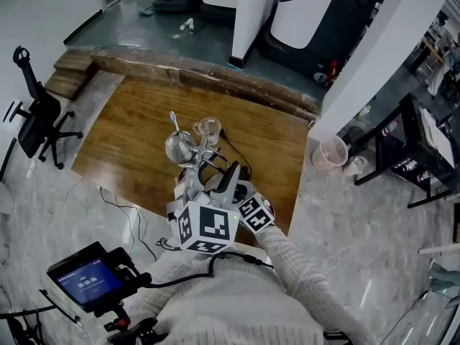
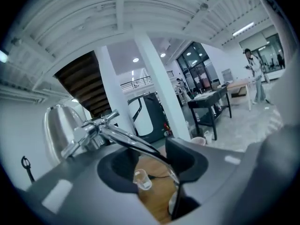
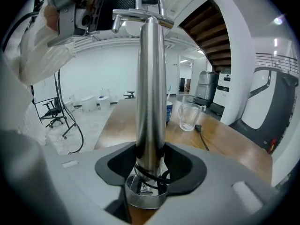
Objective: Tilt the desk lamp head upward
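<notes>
A chrome desk lamp stands on the wooden table (image 1: 129, 142), its domed head (image 1: 177, 148) towards the far side. In the left gripper view the head (image 2: 60, 125) is at the left. The lamp's thin arm (image 2: 133, 143) slants down between the jaws of my left gripper (image 2: 152, 165), which stand apart around it without pinching it. My right gripper (image 3: 150, 165) is shut on the lamp's upright post (image 3: 150, 88), just above its base ring. Both marker cubes (image 1: 208, 227) sit close together at the table's near edge.
A glass cup (image 1: 208, 128) stands just beyond the lamp, beside a black cable (image 1: 233, 149). A blue cup (image 3: 169, 111) shows behind the post. An office chair (image 1: 36, 113) stands to the left, a white pillar (image 1: 374, 56) and pink bin (image 1: 330, 153) to the right.
</notes>
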{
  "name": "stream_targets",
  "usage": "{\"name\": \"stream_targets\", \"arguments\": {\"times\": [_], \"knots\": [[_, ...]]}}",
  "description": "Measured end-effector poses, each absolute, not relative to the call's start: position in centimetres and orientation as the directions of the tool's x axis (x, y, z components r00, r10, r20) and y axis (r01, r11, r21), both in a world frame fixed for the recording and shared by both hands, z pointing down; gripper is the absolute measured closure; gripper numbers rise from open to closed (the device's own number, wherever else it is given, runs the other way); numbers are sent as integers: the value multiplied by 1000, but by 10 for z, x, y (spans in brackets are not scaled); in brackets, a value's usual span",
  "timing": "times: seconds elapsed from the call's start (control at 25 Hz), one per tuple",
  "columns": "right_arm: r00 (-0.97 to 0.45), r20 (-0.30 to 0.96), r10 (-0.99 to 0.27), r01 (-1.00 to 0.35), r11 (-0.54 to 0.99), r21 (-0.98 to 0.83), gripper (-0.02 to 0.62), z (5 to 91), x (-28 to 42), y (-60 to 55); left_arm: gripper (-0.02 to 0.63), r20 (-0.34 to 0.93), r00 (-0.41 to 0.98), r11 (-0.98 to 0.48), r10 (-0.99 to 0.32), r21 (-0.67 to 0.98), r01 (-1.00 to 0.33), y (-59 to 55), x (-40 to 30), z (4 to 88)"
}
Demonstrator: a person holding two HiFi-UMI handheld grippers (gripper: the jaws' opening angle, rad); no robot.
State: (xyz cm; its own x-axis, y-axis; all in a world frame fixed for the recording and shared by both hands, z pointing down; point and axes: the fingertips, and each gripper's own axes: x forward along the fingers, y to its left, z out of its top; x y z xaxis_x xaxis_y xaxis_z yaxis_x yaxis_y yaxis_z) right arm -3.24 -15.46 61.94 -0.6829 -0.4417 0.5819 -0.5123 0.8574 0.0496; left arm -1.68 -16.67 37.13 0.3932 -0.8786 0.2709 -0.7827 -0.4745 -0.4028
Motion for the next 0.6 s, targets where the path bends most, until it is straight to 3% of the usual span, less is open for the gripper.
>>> {"name": "stream_targets", "arguments": {"times": [0.4,0.52,0.6], "knots": [[-676,585,-448,-516,855,57,408,617,-30,-157,428,259,411,-483,-874,-378,-789,-169,-14,369],[-681,579,-448,-536,844,23,407,616,-30,-158,361,219,457,-507,-862,-371,-778,-165,-11,373],[-698,555,-452,-555,832,-21,351,608,-27,-155,323,171,521,-548,-836,-245,-799,-155,-12,373]]}}
